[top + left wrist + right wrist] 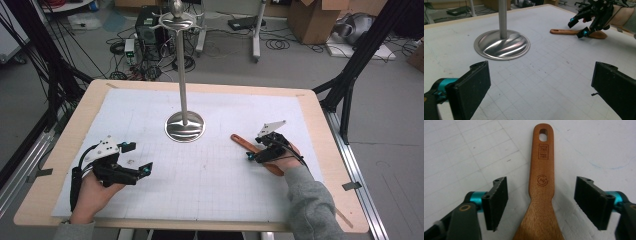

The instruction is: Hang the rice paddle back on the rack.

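Note:
A wooden spatula (pixel 243 142) lies flat on the white grid mat, right of centre, its handle with a hang hole pointing toward the metal stand (pixel 184 126). My right gripper (pixel 255 149) hovers over it, open. In the right gripper view the spatula (pixel 543 170) runs up between the two black pads (pixel 497 201), which stand apart on either side of its neck without touching it. My left gripper (pixel 140 158) rests open at the mat's left with nothing in it. In the left gripper view the open gripper (pixel 541 85) faces the stand's base (pixel 502 46) and the spatula (pixel 564 31).
The stand's tall pole rises from a round shiny base at the mat's middle and ends in hooks (pixel 177 20) at the top. The white mat (pixel 210 180) covers a wooden table (pixel 320 125). Cables, boxes and black frame legs sit on the floor beyond.

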`<action>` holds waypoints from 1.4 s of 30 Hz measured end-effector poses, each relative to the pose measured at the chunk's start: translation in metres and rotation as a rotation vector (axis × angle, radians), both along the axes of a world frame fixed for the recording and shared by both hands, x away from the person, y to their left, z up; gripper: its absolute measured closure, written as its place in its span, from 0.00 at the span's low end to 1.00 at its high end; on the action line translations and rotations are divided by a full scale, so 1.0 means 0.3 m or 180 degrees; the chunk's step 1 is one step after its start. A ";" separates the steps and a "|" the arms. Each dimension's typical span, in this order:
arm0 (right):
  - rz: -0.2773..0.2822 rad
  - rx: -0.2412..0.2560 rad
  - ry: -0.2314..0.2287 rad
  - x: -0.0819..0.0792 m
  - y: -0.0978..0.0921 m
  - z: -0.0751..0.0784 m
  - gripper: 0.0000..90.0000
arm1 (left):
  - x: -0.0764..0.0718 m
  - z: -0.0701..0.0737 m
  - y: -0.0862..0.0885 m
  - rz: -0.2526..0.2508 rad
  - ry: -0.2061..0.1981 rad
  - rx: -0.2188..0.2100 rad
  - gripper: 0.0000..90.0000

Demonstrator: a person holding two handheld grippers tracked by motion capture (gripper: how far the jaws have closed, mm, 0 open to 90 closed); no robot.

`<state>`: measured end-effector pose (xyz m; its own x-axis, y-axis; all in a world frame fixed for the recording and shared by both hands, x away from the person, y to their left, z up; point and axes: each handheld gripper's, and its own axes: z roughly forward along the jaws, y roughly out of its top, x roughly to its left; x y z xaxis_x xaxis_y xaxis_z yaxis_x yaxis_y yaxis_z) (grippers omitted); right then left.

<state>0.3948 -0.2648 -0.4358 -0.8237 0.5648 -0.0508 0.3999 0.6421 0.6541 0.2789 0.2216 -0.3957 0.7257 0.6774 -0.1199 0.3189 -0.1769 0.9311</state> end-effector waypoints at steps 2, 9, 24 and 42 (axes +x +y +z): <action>-0.0014 0.0011 0.0007 0.002 -0.001 0.000 0.33 | 0.000 -0.001 0.000 0.0002 0.0005 -0.0002 0.03; -0.0001 0.0048 0.0012 0.006 0.000 -0.001 0.44 | -0.001 -0.003 0.004 0.0006 0.0013 0.0000 0.03; -0.0035 0.0144 0.0120 0.008 -0.014 -0.001 0.63 | -0.003 -0.001 0.009 0.0014 0.0010 -0.0007 0.03; -0.0085 0.0033 0.0035 -0.007 0.002 0.019 0.72 | -0.001 -0.003 0.009 0.0021 0.0016 -0.0011 0.03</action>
